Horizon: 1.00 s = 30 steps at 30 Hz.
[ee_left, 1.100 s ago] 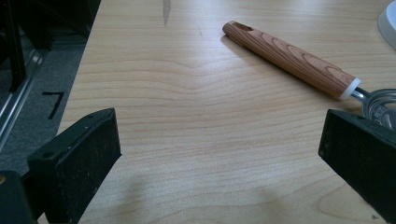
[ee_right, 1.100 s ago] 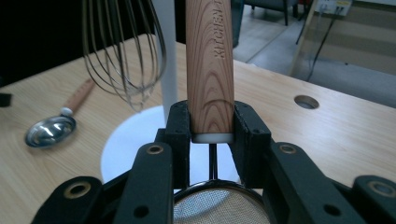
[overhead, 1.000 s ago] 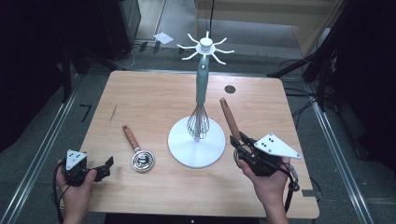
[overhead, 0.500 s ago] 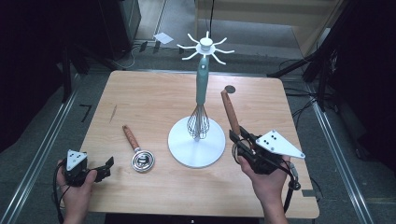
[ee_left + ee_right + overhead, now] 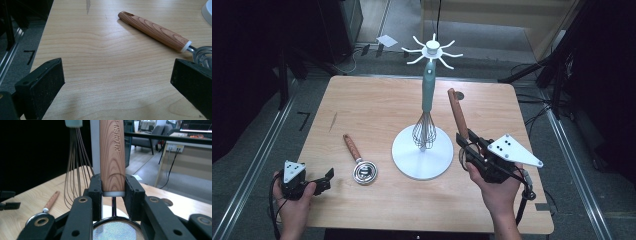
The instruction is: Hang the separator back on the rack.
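We are in the middle of lifting a wood-handled strainer [image 5: 458, 114] toward the white hanging stand [image 5: 424, 159]: the right tongs [image 5: 466, 145], right of centre in the high view, pinch the lower end of its handle just above the white collar, and in the right gripper view the handle [image 5: 112, 157] rises straight up between the two black jaws with the mesh bowl [image 5: 117, 231] hanging below them. The stand's hooks [image 5: 433, 49] sit at the top centre of the high view, well above the strainer's tip, and a whisk [image 5: 426, 107] already hangs from one of them down the post. Our judgement is that the next move calls for raising the handle further and steering its hanging hole onto a free hook without knocking the whisk (the hole itself we cannot make out here). The left tongs [image 5: 326, 178], at the lower left, are spread wide with nothing between them, resting near a second small strainer [image 5: 359, 165] that lies flat on the counter [image 5: 377, 100]. Compared with the earlier frame, the right hand and the strainer sit slightly higher; the left hand and the lying strainer are where they were.
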### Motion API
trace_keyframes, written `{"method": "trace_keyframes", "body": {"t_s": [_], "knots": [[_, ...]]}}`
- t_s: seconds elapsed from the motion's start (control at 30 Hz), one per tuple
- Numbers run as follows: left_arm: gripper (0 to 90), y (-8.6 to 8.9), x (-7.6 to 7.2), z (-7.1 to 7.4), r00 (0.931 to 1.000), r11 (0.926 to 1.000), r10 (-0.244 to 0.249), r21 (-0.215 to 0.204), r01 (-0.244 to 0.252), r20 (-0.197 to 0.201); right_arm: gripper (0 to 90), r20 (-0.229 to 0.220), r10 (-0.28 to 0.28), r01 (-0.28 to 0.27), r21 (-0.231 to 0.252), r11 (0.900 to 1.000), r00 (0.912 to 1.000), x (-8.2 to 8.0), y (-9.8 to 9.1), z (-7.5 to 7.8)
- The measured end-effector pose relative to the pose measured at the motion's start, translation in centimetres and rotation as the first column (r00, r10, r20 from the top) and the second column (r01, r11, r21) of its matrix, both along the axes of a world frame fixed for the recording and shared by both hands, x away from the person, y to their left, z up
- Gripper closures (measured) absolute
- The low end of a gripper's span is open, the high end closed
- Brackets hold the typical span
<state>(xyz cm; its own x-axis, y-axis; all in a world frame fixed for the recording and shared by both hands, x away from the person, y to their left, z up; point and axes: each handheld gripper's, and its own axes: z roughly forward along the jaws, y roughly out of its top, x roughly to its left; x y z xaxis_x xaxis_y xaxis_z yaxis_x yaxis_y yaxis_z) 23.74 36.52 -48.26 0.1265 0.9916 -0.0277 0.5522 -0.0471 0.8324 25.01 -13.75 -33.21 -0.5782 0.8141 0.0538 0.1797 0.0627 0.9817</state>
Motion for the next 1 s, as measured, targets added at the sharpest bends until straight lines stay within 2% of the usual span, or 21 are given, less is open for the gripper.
{"method": "trace_keyframes", "body": {"t_s": [0.63, 1.0], "knots": [[0.0, 0.0, 0.0, 0.0, 1.0000, 1.0000, -0.001, -0.001, 0.001, 0.001, 71.9, 0.085, -0.023, 0.020, 0.033, 0.9992, 0.9962, -0.3, 1.0, 1.8], [0.0, 0.0, 0.0, 0.0, 1.0000, 1.0000, -0.002, -0.001, 0.002, 0.000, 71.9, 0.111, -0.038, 0.034, 0.042, 0.9985, 0.9931, -0.5, 1.0, 2.5]]}}
